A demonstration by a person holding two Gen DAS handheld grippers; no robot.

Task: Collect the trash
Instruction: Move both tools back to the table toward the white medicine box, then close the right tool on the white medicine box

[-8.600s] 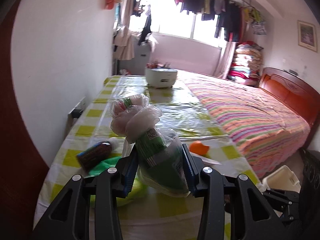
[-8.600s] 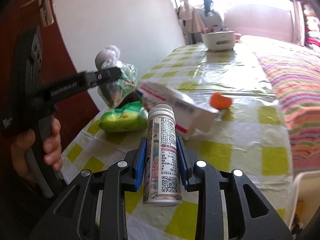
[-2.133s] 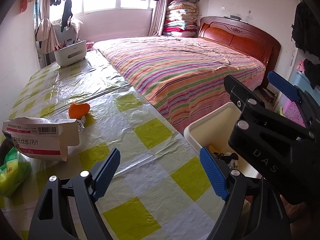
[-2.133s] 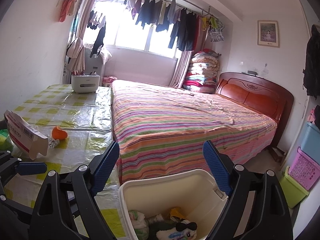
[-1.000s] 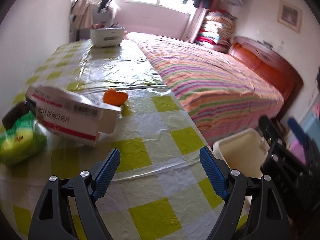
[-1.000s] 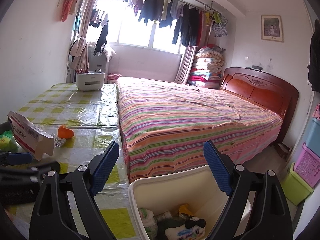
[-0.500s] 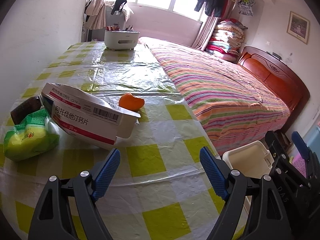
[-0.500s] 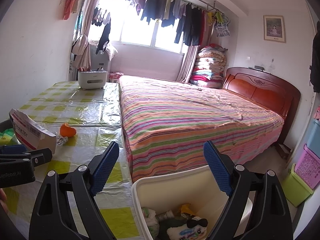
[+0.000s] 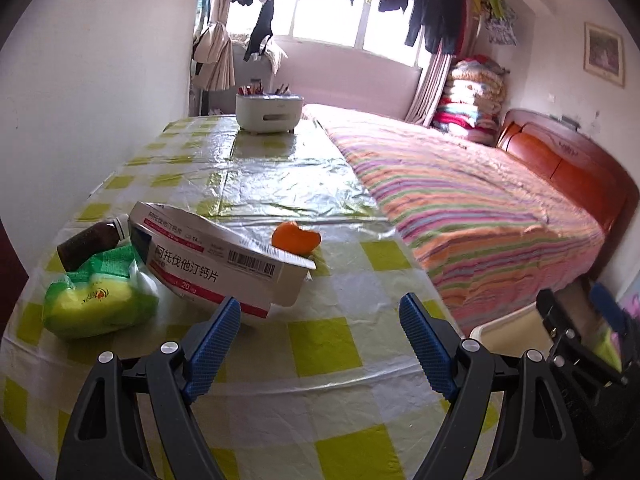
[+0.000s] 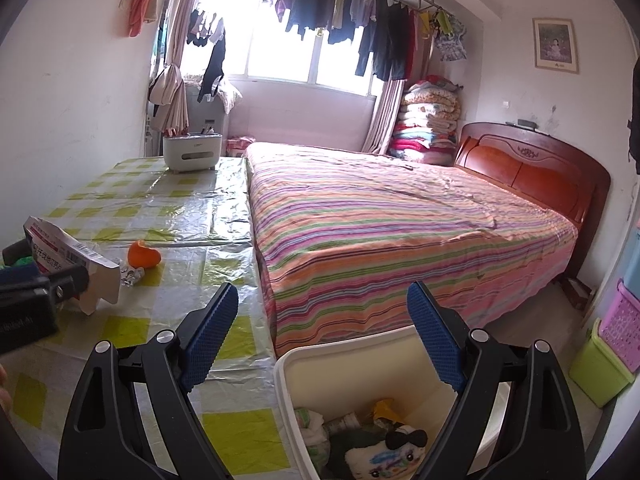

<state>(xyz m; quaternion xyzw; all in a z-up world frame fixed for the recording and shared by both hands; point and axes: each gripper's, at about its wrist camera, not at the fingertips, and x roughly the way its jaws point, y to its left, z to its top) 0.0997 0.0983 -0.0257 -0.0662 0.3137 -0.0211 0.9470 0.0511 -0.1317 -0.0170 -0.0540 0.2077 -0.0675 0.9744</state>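
The left gripper [image 9: 320, 344] hangs over the near edge of the surface [image 9: 320, 344] with its 2 fingers [image 9: 214, 340] spread wide and nothing between them. The medicine box [image 9: 224, 264] lies just ahead, at about 11 o'clock from these fingers, with its near corner almost at the left fingertip. Its long axis runs from 10 o'clock down to 4 o'clock, so it lies slanted across the fingers' line. I judge that the wrist must turn a little for the fingers to close across the short side.

Beside the box at 9 o'clock lies a green packet [image 9: 96, 308], and a brown bottle [image 9: 90, 242] behind it. An orange peel [image 9: 296, 238] lies behind the box, at 12 o'clock.

The right gripper [image 10: 322, 328] is also wide open and empty. It hovers over the white bin [image 10: 288, 380], well apart from the box, so the left hand is the nearer 1.
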